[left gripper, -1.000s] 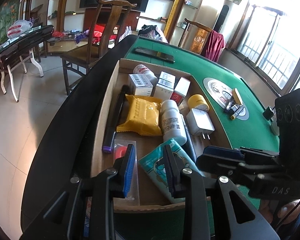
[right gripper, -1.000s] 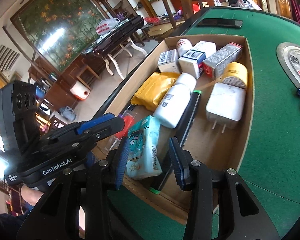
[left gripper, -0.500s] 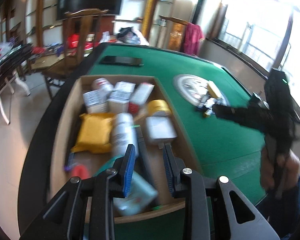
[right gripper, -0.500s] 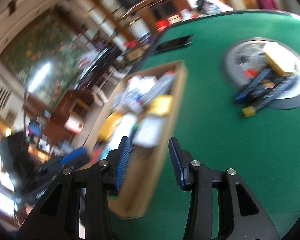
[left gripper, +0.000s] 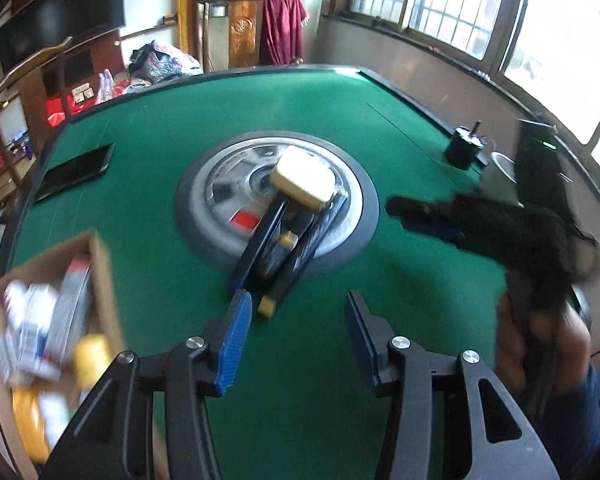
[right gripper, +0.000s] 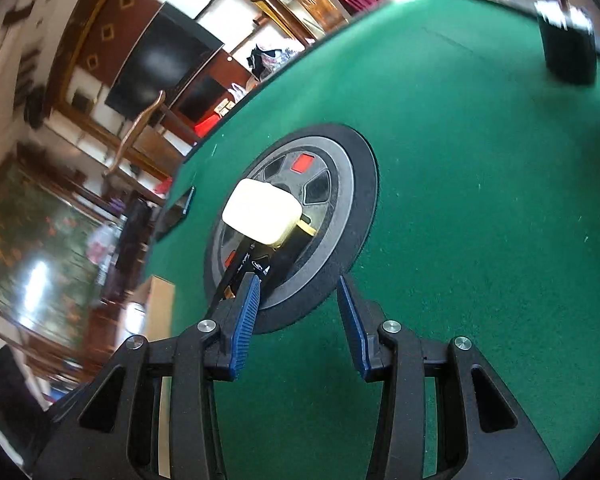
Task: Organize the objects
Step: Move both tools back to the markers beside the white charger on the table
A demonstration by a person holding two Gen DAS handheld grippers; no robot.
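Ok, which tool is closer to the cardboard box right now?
Left. The left tool, jaws opening with nothing between them, is just beside the cardboard box; the right tool is beyond the round disc.

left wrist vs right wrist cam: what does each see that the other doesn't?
Left wrist only: the cardboard box of packets at lower left, the right tongs held by a hand, and the left tongs, empty, jaws opening.
Right wrist only: its own tongs, open and empty.
Both: green table, round centre disc, the pale block on dark pens, black phone.
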